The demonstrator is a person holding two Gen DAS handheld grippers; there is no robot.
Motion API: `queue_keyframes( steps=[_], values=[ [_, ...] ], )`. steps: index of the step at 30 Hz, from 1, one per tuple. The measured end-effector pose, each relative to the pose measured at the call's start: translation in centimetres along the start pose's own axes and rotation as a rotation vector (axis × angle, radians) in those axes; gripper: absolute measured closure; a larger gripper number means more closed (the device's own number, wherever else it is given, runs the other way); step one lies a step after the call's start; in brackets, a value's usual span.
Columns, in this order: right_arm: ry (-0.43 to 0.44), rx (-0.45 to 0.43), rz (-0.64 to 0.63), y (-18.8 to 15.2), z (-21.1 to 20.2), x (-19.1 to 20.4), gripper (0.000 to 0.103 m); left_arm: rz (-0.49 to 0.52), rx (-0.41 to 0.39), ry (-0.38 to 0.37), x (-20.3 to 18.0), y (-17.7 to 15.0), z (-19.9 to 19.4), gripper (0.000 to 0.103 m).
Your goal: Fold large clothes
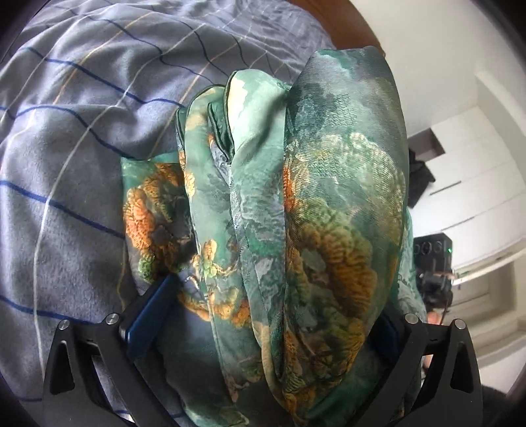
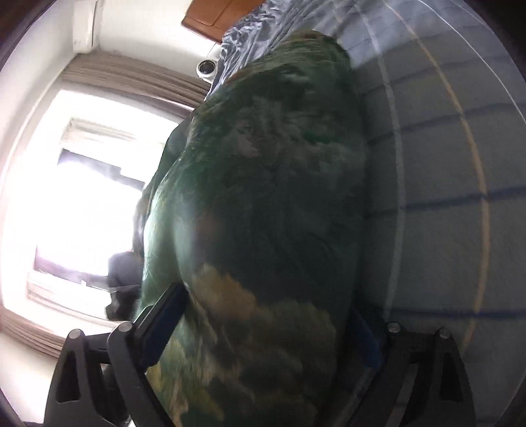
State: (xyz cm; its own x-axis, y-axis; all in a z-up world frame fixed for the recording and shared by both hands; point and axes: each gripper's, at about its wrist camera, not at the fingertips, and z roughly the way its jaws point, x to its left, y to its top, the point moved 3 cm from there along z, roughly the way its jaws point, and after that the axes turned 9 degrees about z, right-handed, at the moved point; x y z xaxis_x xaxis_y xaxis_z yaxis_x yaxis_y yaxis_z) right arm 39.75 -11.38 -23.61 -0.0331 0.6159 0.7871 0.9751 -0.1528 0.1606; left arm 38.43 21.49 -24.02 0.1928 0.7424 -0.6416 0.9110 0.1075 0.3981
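A green silky garment (image 1: pixel 305 210) with orange and yellow flower print hangs bunched in several folds, filling the middle of the left wrist view. My left gripper (image 1: pixel 273 331) is shut on a thick bundle of it; the blue pads (image 1: pixel 151 315) press the cloth from both sides. In the right wrist view the same garment (image 2: pixel 263 203) looks dark against the window light. My right gripper (image 2: pixel 263 325) is shut on it too, with its blue pad (image 2: pixel 164 318) against the cloth. Both hold the garment above the bed.
A grey bed cover with blue, white and tan stripes (image 1: pixel 75 164) lies under and behind the garment, also in the right wrist view (image 2: pixel 443 197). A wooden headboard (image 2: pixel 217 16), a bright window with curtains (image 2: pixel 82 197), and white cabinets (image 1: pixel 476 170) surround the bed.
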Motion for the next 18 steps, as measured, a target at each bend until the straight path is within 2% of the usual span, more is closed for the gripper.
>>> queue_keyframes(
  steps=[2, 4, 7, 11, 13, 18],
  values=[
    [-0.089, -0.035, -0.117, -0.7, -0.1, 2.0, 0.018, -0.004, -0.002, 0.02, -0.5, -0.4, -0.5, 0.003],
    [-0.143, -0.076, -0.219, -1.7, -0.7, 3.7, 0.025, 0.014, -0.016, 0.015, -1.5, -0.8, -1.3, 0.035],
    [-0.171, -0.136, -0.339, -3.3, -2.0, 5.9, 0.032, 0.05, -0.047, 0.041, -3.2, -1.4, -2.9, 0.049],
    [-0.142, -0.215, -0.433, -4.9, -4.0, 8.3, 0.034, 0.078, -0.104, 0.042, -6.1, -1.1, -4.8, 0.057],
    [-0.116, -0.257, -0.464, -5.1, -5.3, 9.4, 0.035, 0.097, -0.13, 0.031, -7.3, -0.6, -5.5, 0.058],
    [-0.071, -0.342, -0.513, -3.0, -8.2, 10.9, 0.035, 0.156, -0.184, 0.015, -10.6, 3.1, -5.1, 0.058]
  ],
)
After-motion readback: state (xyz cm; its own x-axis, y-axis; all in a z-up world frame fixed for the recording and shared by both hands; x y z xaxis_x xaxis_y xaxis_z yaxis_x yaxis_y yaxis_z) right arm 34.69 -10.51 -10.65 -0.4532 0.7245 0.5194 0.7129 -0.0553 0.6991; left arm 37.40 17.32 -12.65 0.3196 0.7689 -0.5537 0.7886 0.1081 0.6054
